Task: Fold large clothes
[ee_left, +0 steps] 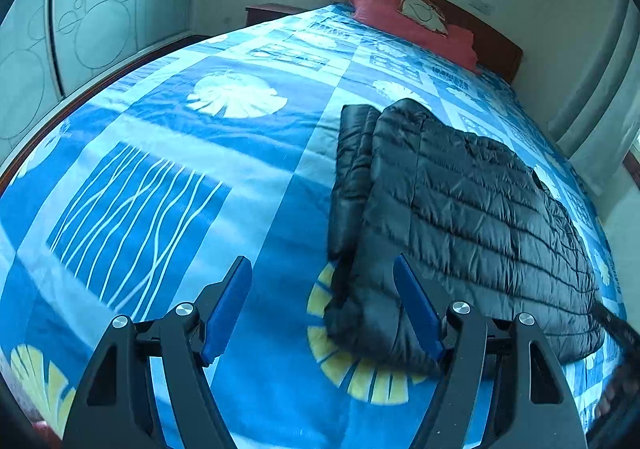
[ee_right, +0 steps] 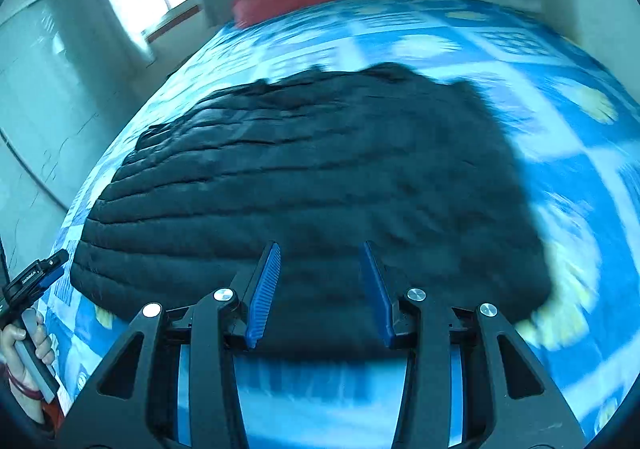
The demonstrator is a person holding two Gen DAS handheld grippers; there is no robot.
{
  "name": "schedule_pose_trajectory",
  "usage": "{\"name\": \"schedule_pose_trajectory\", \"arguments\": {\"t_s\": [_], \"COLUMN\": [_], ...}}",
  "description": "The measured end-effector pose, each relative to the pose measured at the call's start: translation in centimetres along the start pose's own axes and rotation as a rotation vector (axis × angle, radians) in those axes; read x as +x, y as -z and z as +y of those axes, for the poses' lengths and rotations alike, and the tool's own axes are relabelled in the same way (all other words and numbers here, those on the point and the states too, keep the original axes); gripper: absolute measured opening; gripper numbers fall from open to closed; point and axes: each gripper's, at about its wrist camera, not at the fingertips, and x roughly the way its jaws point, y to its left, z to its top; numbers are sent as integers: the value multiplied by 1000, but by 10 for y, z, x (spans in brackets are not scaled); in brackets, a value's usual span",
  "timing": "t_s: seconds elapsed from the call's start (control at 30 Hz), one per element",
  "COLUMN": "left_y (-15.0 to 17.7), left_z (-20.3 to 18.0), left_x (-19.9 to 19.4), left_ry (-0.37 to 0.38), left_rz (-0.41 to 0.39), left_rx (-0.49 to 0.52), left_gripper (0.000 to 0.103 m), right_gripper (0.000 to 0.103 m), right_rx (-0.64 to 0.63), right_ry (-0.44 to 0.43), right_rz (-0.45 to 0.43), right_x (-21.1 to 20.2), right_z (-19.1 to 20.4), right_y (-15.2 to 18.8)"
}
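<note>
Black quilted jacket (ee_left: 460, 209) lies on the bed (ee_left: 160, 177), folded into a rough rectangle, with a narrower folded strip, probably a sleeve, showing along its edge toward the middle of the bed. It sits on the blue patterned bedspread, well apart from the red pillow (ee_left: 412, 25) at the headboard end.

My left tongs (ee_left: 322, 309): jaws spread, empty. The jacket's near corner lies under the gap, closer to one blue pad, not pinched.

My right tongs (ee_right: 320, 289): jaws apart, nothing between them, hovering over the jacket's near edge. View is blurred; detail poor.

Handling, my judgement: puffy fill, so light for its bulk. Soft, no stiffness, will sag from any pinch point. Shell looks shiny and likely slippery; layers may slide over each other and spring back open. Not fragile.

Where to grip: the two near corners, one per tongs, taking all layers together at a stitched seam, deep enough that the shell doesn't slip out.
</note>
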Motion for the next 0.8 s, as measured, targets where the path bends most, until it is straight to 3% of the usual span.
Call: {"name": "schedule_pose_trajectory", "arguments": {"t_s": [0.3, 0.5, 0.8], "left_y": [-36, -55, -75], "left_z": [-3, -9, -22], "left_x": [33, 55, 80], "left_ry": [-19, -25, 51], "left_rz": [24, 39, 81], "left_rx": [38, 59, 64], "left_gripper": [73, 73, 73], "right_gripper": [42, 42, 43], "right_rx": [-22, -43, -76], "right_ry": [2, 65, 99], "right_rz": [17, 92, 75], "right_x": [67, 109, 120], "right_z": [48, 53, 56], "right_y": [-62, -57, -45]}}
